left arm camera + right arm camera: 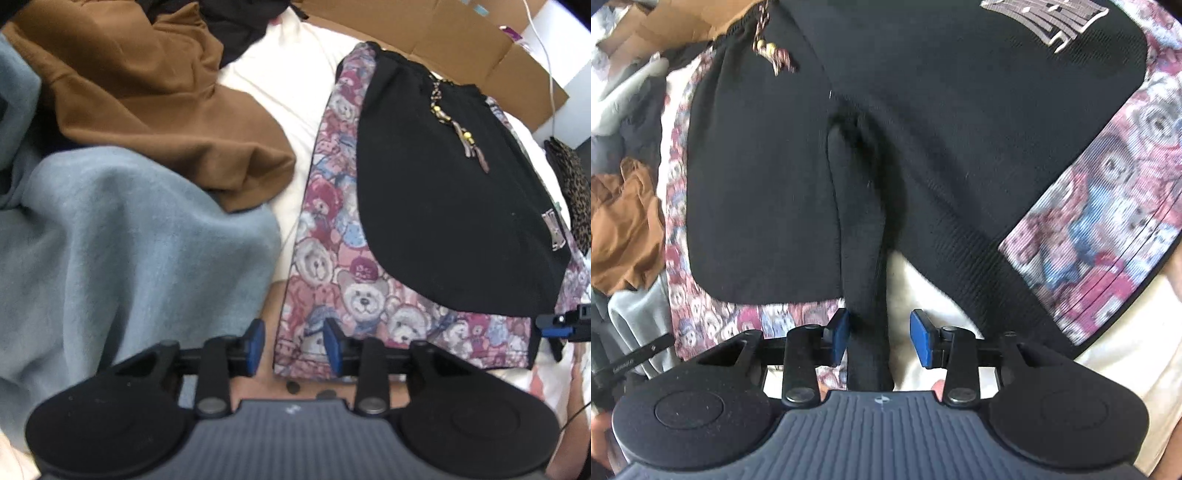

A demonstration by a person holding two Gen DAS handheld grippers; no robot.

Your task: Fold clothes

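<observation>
In your left wrist view, the left gripper (293,345) sits at the lower centre with its jaws spread; the blue pads (256,345) press on nothing. The lower left corner of the teddy-bear print cloth (354,295) lies between and just beyond them, not pinched. A black garment (454,206) lies flat on top of that cloth, filling the right half of the frame, with a beaded drawstring (458,125) resting on its upper part. A light blue fleece (129,240) is heaped at left, and a brown garment (147,99) lies above it, overlapping its upper edge. A cream sheet (288,92) shows between the heap and the print cloth. Flattened cardboard (443,33) lies along the top right.

In your right wrist view, the right gripper (881,338) is at the lower centre, jaws likewise spread. A folded black strip of the garment (866,314) runs down between the pads; it lies against the left pad and clear of the right one, so it is not clamped. The print cloth appears at right and lower left, and the brown garment at the left edge.
</observation>
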